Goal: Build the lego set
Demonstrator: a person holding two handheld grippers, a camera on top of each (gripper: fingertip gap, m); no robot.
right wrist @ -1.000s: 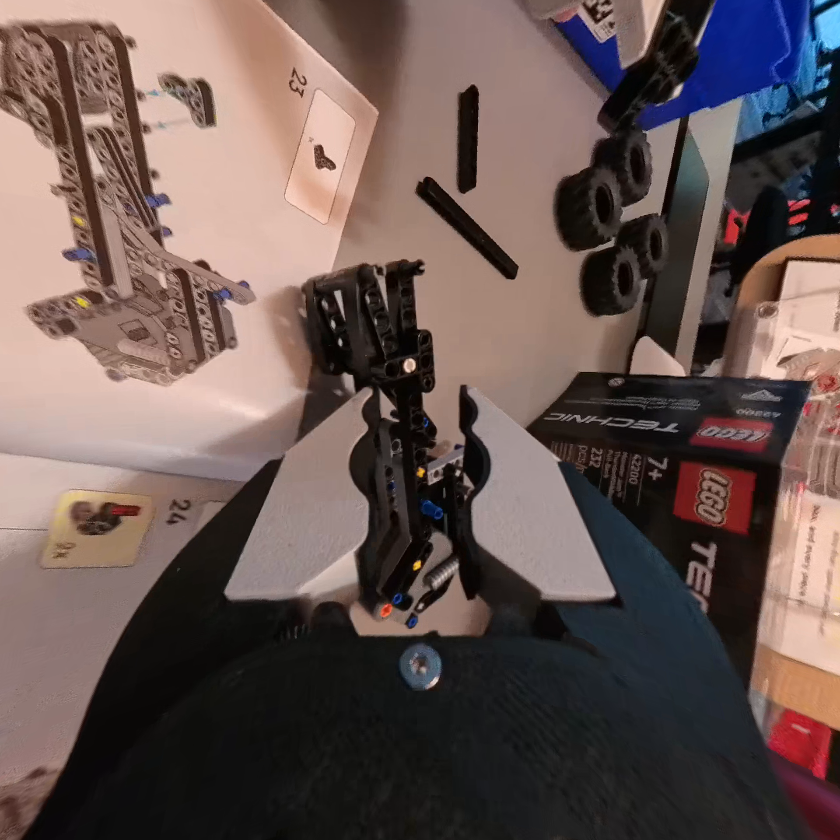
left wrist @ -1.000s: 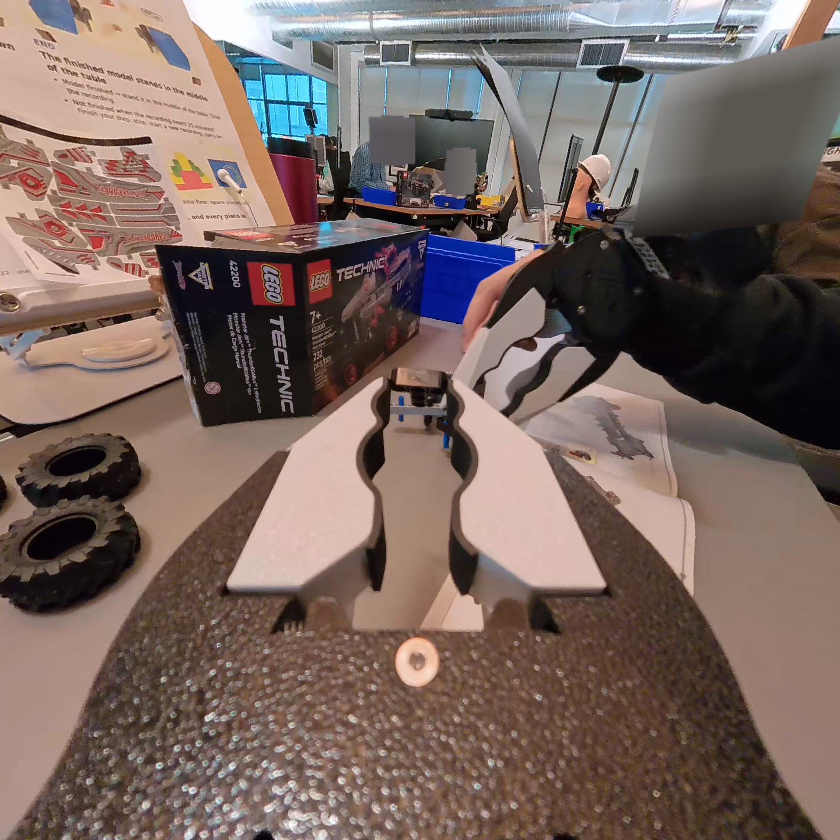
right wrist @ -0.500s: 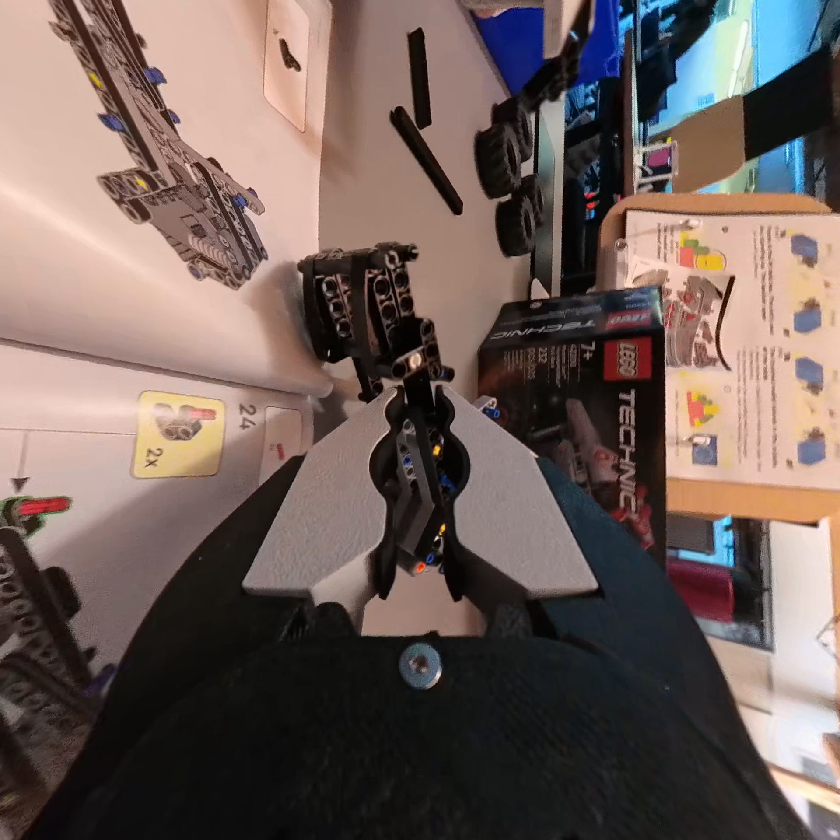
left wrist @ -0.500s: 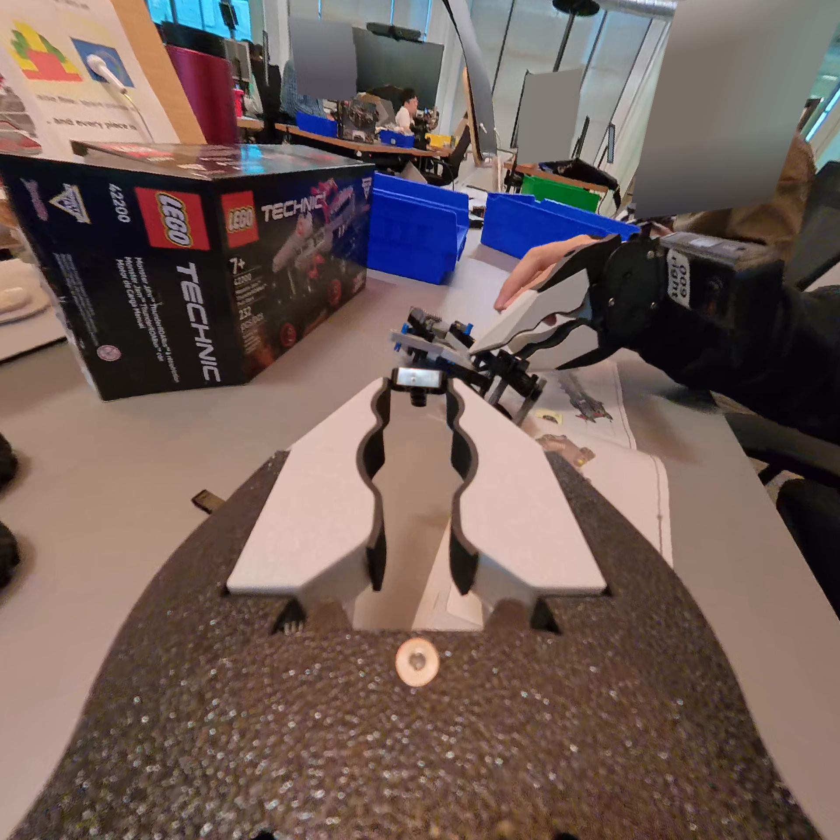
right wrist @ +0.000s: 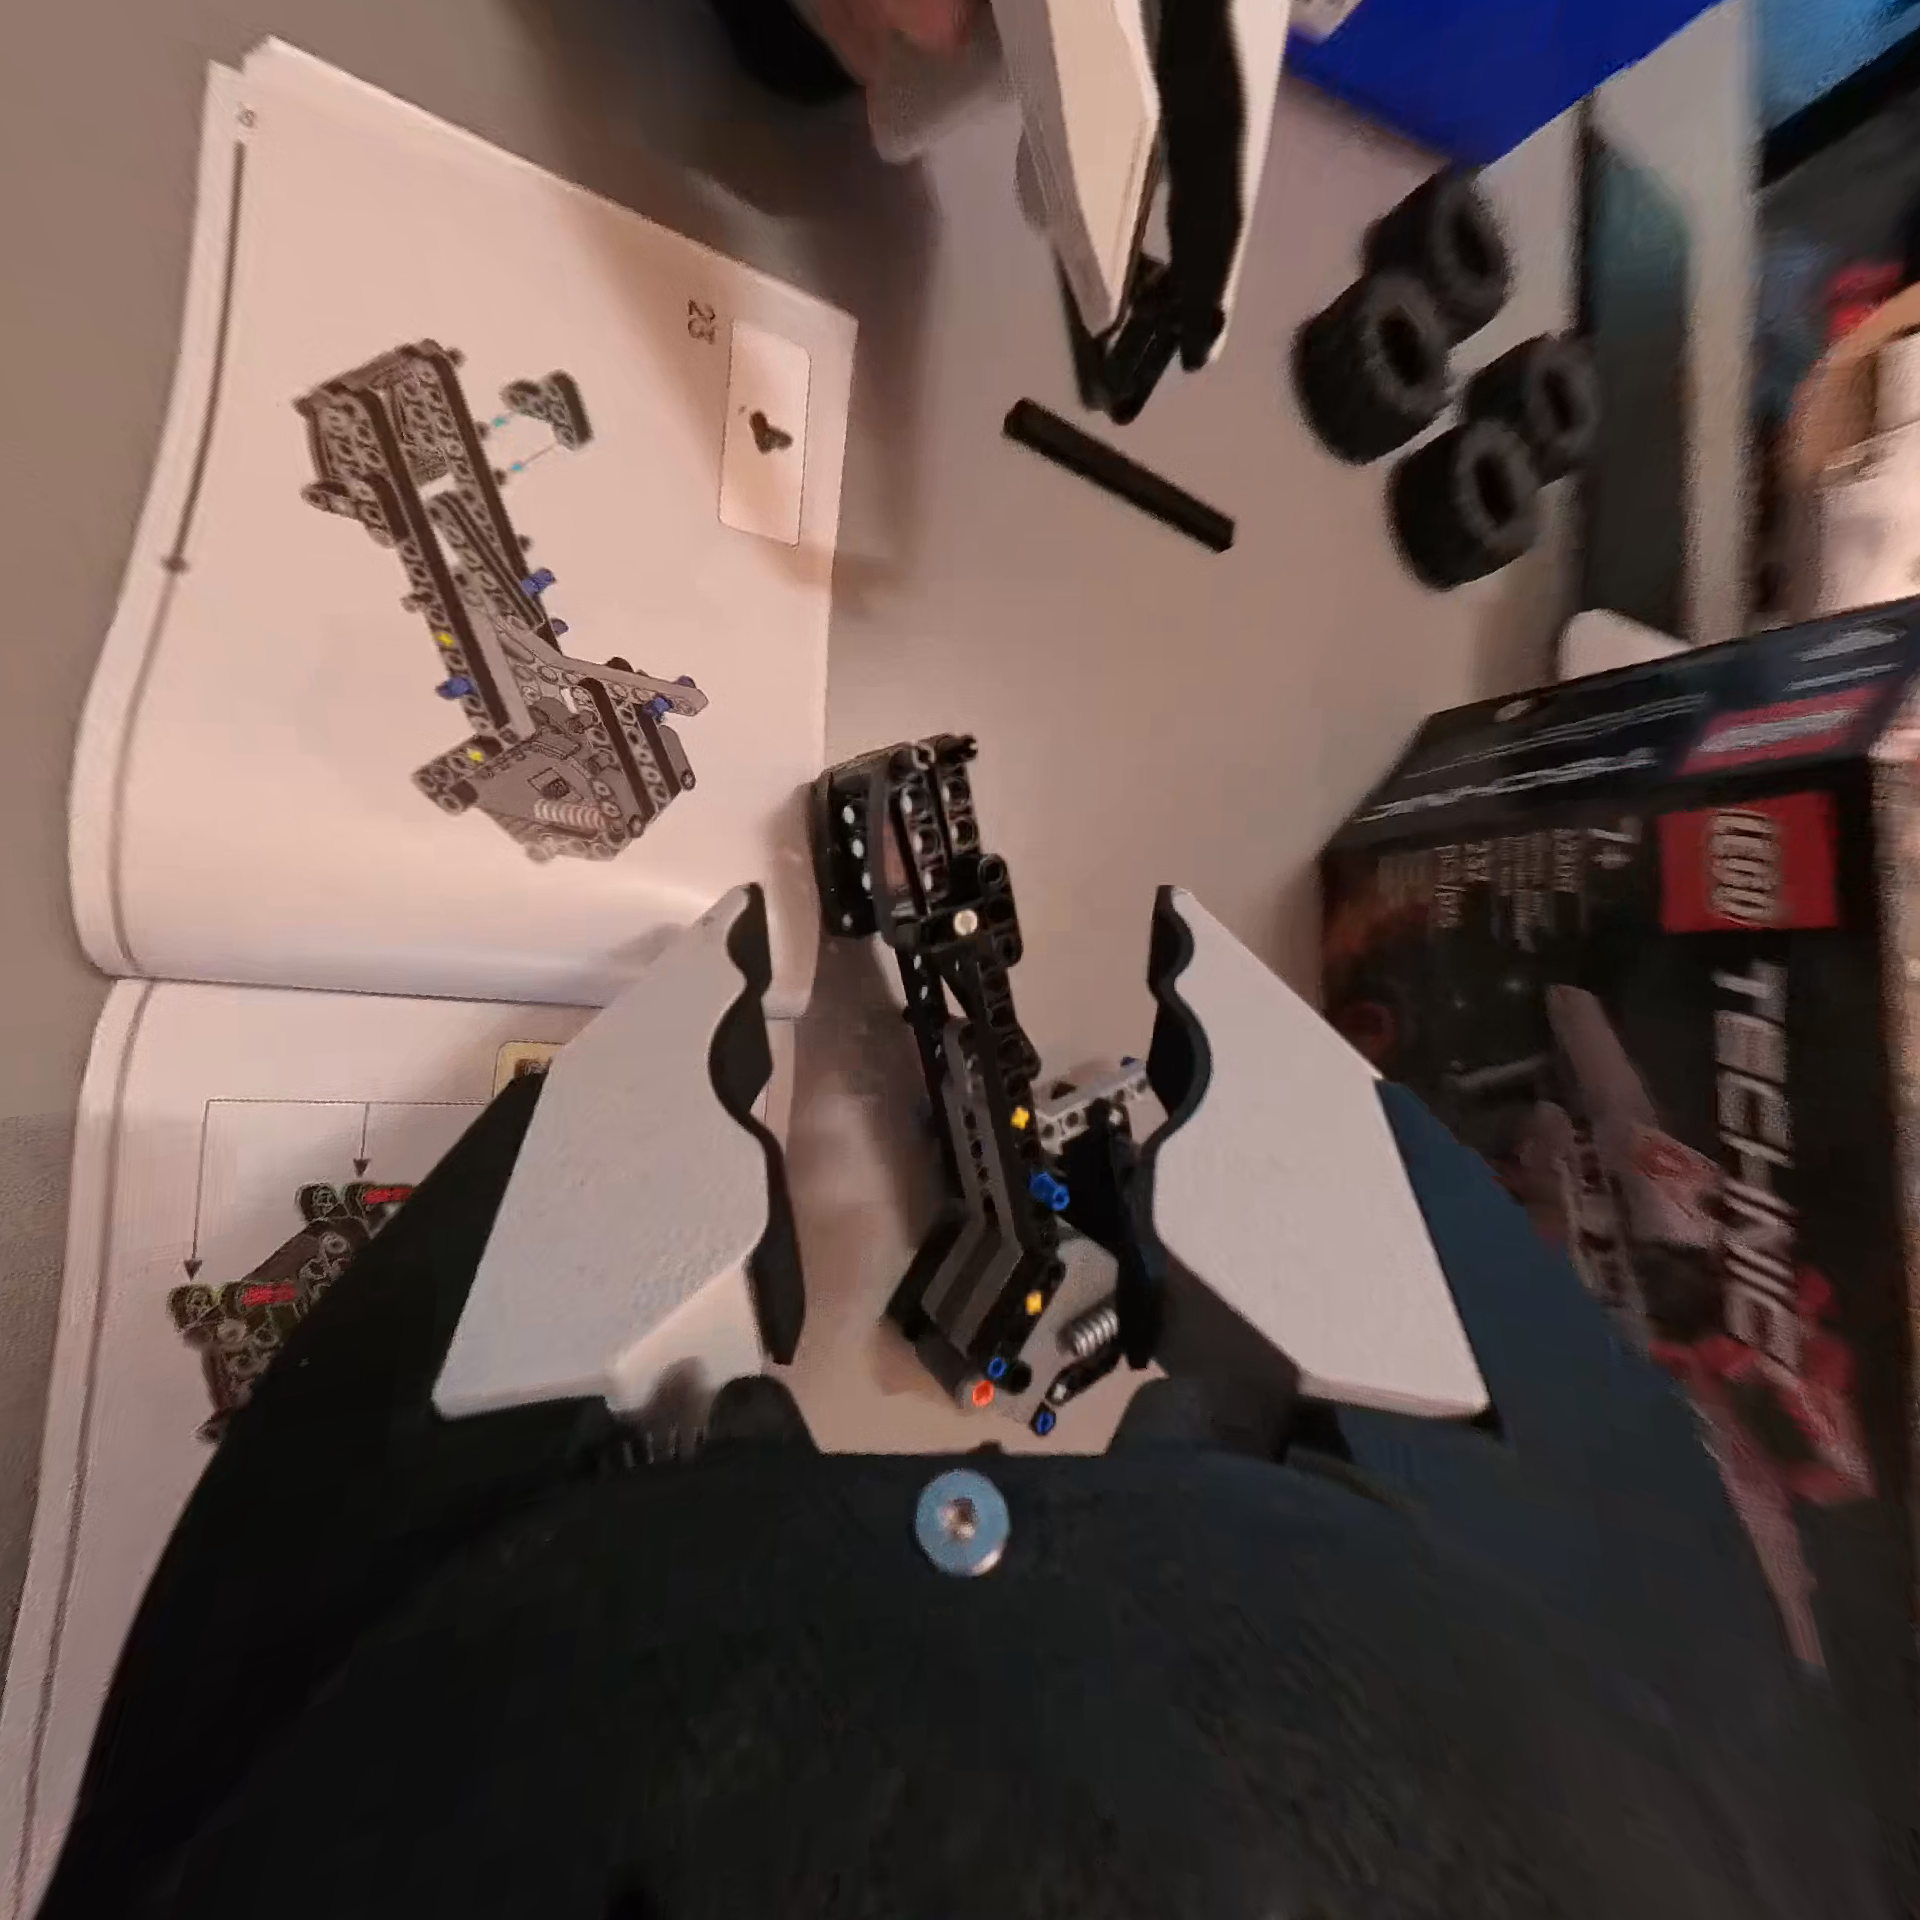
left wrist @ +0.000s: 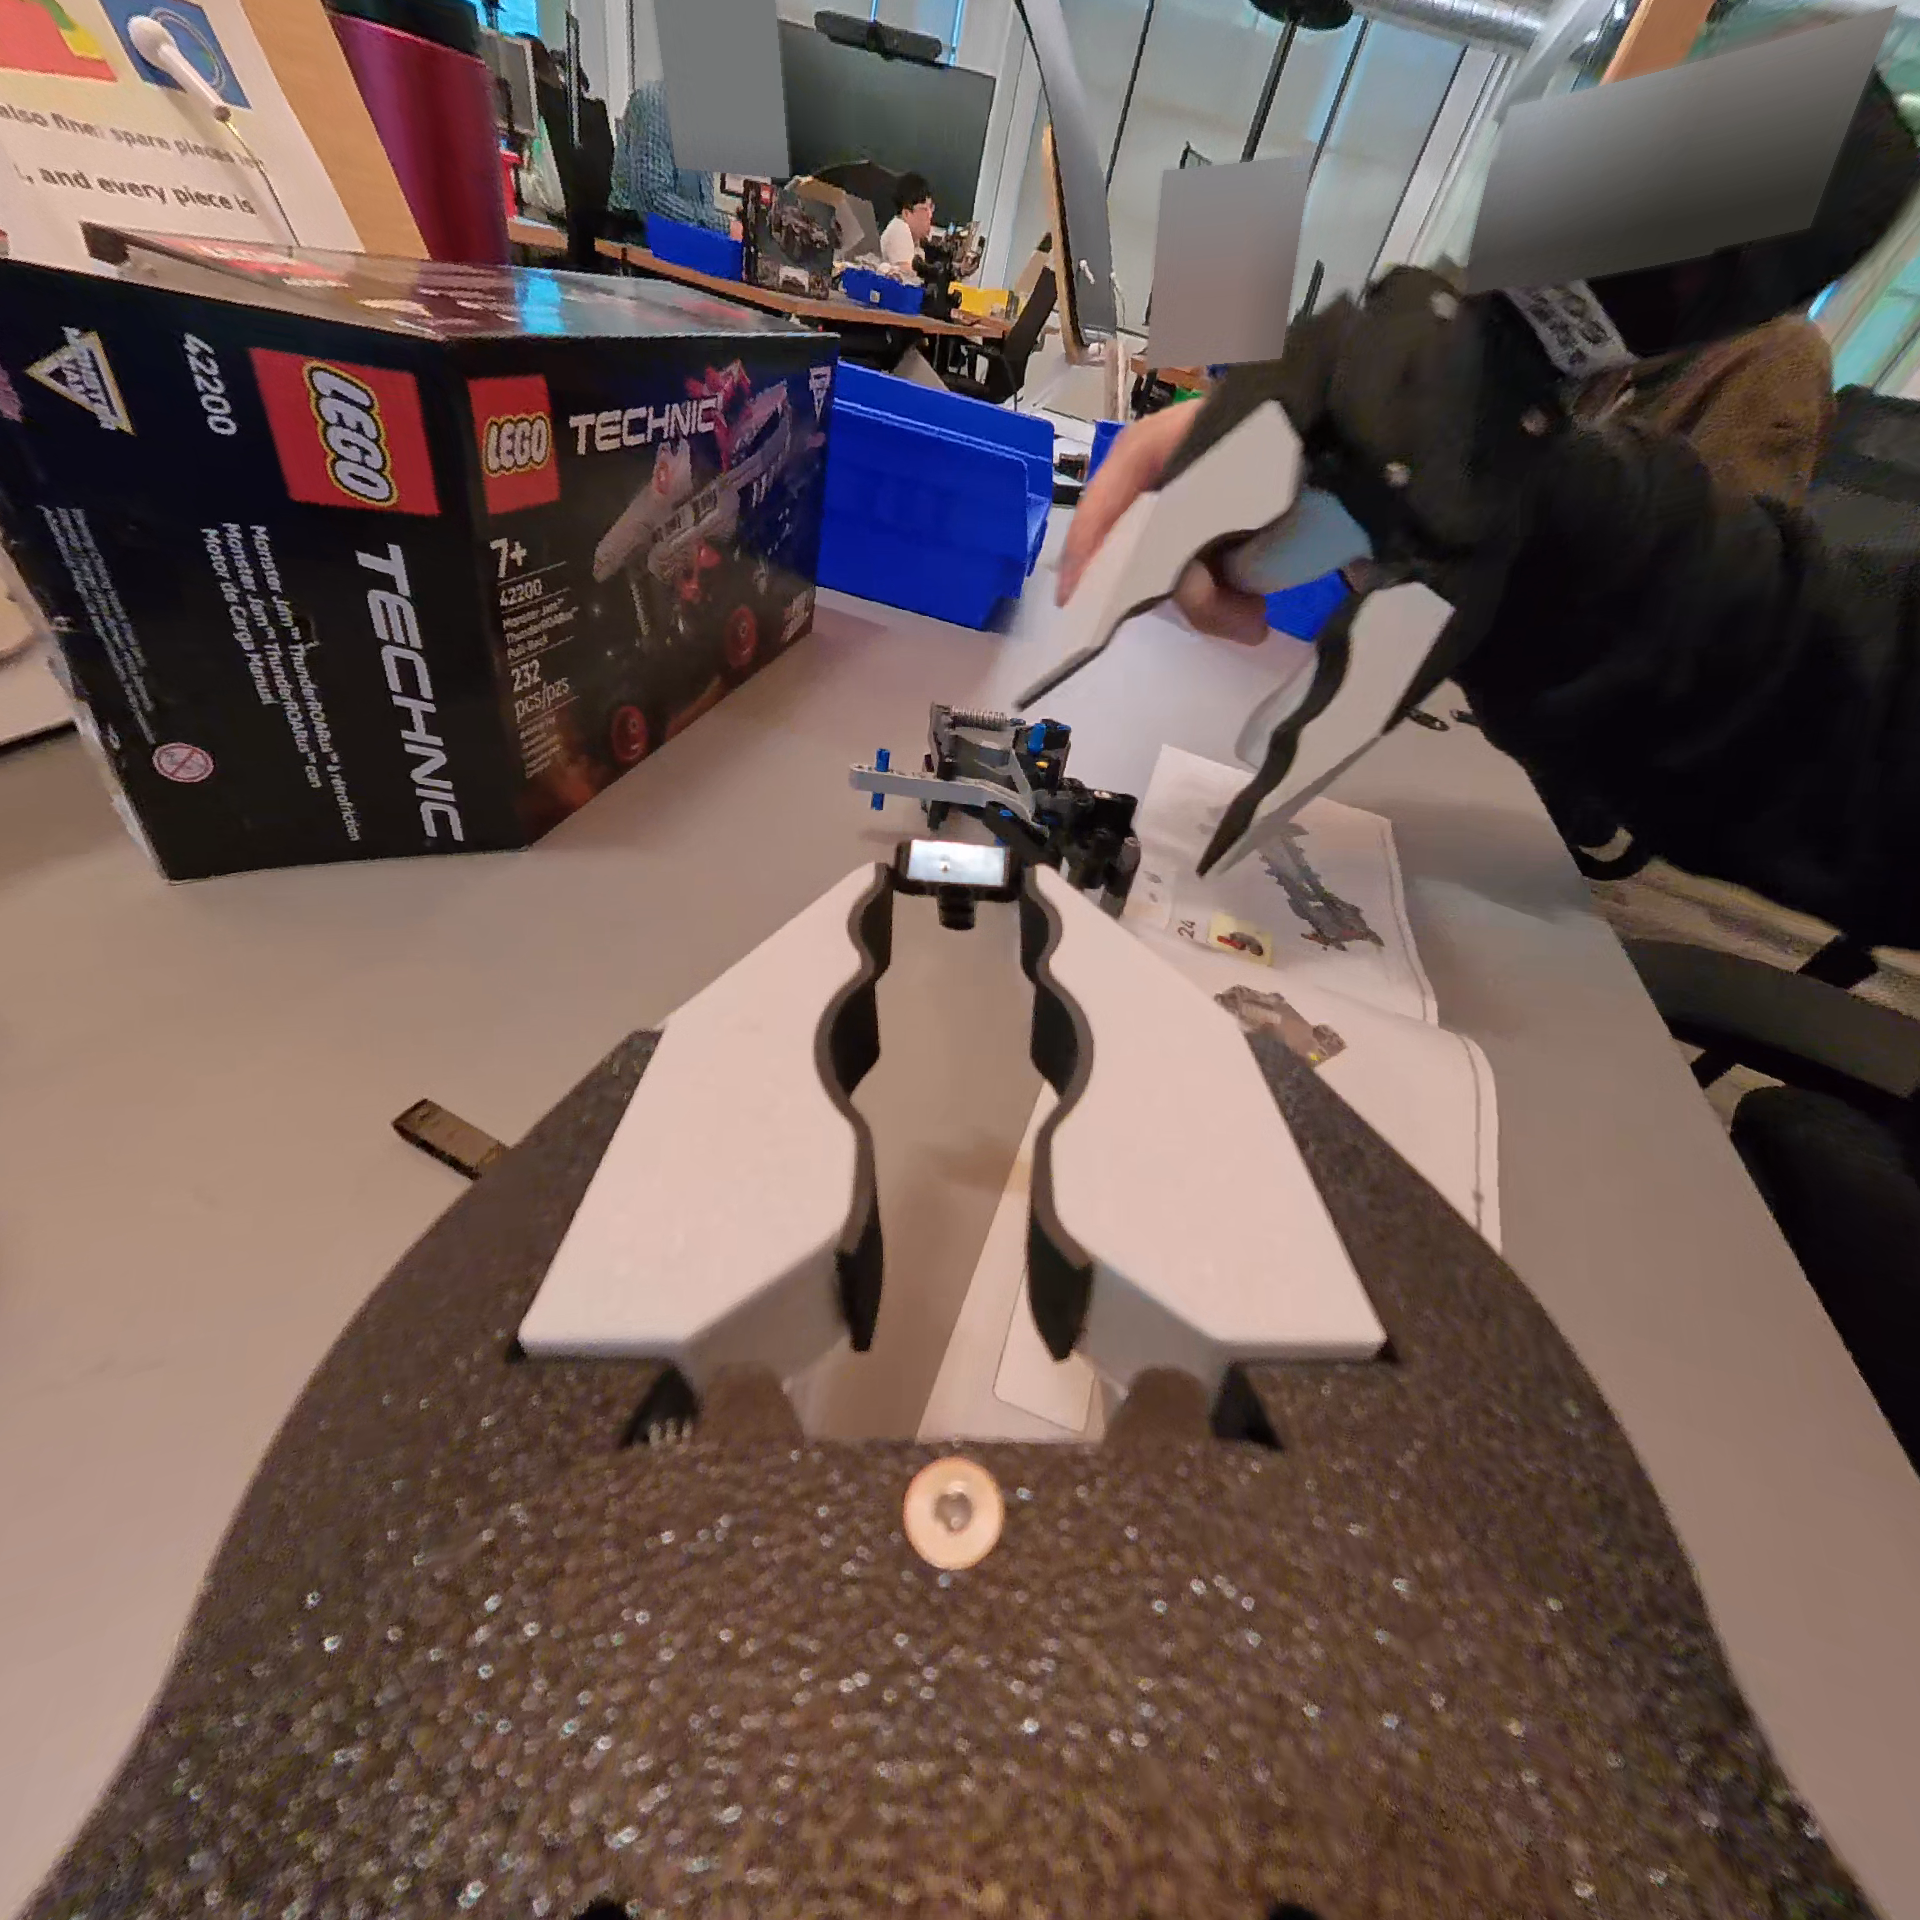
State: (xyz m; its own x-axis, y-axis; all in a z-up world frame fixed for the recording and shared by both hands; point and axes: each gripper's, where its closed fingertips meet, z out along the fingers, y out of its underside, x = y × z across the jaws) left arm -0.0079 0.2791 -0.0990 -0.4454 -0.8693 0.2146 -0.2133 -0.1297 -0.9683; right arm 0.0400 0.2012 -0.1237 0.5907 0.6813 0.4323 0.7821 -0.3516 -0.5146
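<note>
The part-built black and grey lego chassis (right wrist: 966,1091) lies on the grey table, between the fingers of my right gripper (right wrist: 958,904), which is open and not holding it. The chassis also shows in the left wrist view (left wrist: 987,774), just beyond the left fingertips. My left gripper (left wrist: 954,873) is shut on a small black piece with a shiny top face (left wrist: 954,864). In the left wrist view the right gripper (left wrist: 1117,784) hovers open above the chassis. In the right wrist view the left gripper (right wrist: 1138,348) is blurred at the top.
The open instruction booklet (right wrist: 468,623) lies left of the chassis. A long black beam (right wrist: 1117,488) and several black tyres (right wrist: 1444,364) lie beyond it. The black set box (left wrist: 416,582) stands at the left, with blue bins (left wrist: 925,499) behind it. A small dark part (left wrist: 447,1122) lies near the left gripper.
My right gripper has opened and let go of the chassis, which now lies on the table. My left gripper, still holding the small piece, has moved closer to the chassis.
</note>
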